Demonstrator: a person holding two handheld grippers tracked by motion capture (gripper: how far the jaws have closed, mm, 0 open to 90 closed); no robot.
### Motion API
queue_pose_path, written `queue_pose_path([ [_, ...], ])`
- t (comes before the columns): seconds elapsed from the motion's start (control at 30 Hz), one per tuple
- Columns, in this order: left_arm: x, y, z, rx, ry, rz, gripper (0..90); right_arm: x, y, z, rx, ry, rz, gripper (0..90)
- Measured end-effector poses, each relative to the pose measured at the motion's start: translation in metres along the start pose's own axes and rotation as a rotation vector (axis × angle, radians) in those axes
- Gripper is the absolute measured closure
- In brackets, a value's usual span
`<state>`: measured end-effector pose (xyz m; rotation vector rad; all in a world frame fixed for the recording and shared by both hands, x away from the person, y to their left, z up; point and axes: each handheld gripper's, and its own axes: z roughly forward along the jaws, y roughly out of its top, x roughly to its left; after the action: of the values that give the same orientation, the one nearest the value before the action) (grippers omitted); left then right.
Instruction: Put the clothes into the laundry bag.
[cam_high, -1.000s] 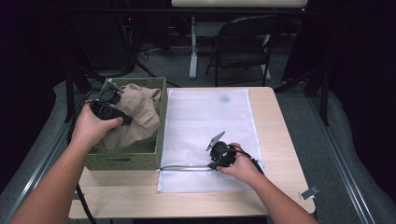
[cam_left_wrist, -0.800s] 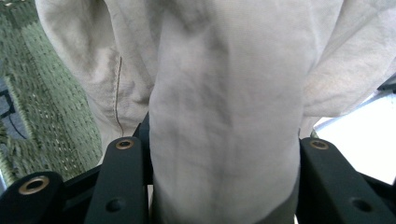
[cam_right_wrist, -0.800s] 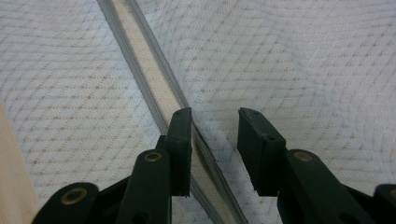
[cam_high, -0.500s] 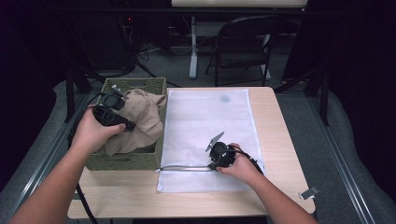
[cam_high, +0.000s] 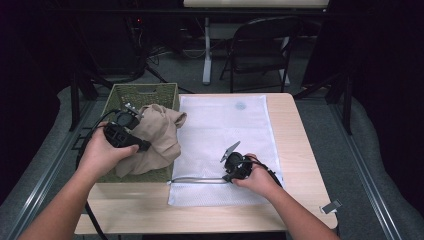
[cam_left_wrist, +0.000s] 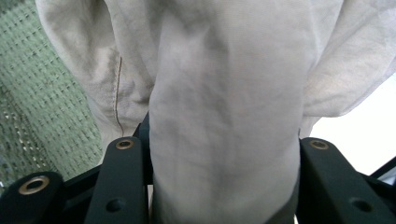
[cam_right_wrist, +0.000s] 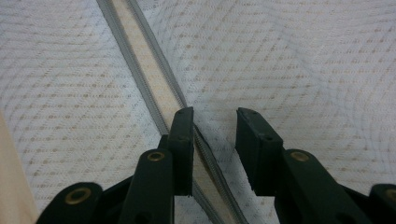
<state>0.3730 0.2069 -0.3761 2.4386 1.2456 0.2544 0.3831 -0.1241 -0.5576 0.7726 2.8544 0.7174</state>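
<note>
The crumpled beige cotton garment (cam_high: 155, 137) is held in a thick fold by the left claw (cam_high: 131, 131), pinched tight between both jaws, and hangs over the right rim of the woven olive-green storage basket (cam_high: 142, 92), just beside the flat white mesh laundry bag (cam_high: 225, 130) on the pale wooden surface (cam_high: 295, 150); the right claw (cam_right_wrist: 214, 140) is parted, its jaws have just been closing, and the bag's upper mesh layer beside the grey zipper (cam_right_wrist: 140, 79) lies between them, not yet pinched. That layer is best gripped firmly and lifted so the mouth gapes; the garment is then best carried low across the rim and fed in leading end first, trailing cloth being kept off the zipper teeth.
</note>
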Motion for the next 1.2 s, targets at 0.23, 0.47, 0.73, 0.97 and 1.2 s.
queue_pose_path([
  [0.23, -0.009, -0.007, -0.002, -0.010, -0.007, 0.020, 54.0, -0.001, 0.000, 0.000, 0.001, 0.002, -0.008, 72.7],
  [0.47, -0.013, -0.011, -0.006, -0.018, -0.004, 0.027, 54.0, 0.000, 0.000, 0.000, -0.003, 0.002, -0.013, 81.6],
  [0.73, -0.019, -0.014, -0.009, -0.024, -0.005, 0.044, 54.0, 0.002, 0.001, 0.000, 0.013, -0.005, -0.043, 87.3],
  [0.97, -0.024, -0.014, -0.009, -0.018, -0.009, 0.057, 54.0, 0.001, 0.001, -0.001, 0.004, 0.001, -0.031, 87.8],
  [1.2, -0.027, -0.016, -0.008, -0.018, -0.016, 0.065, 54.0, 0.002, 0.004, -0.008, -0.016, -0.007, -0.026, 88.0],
])
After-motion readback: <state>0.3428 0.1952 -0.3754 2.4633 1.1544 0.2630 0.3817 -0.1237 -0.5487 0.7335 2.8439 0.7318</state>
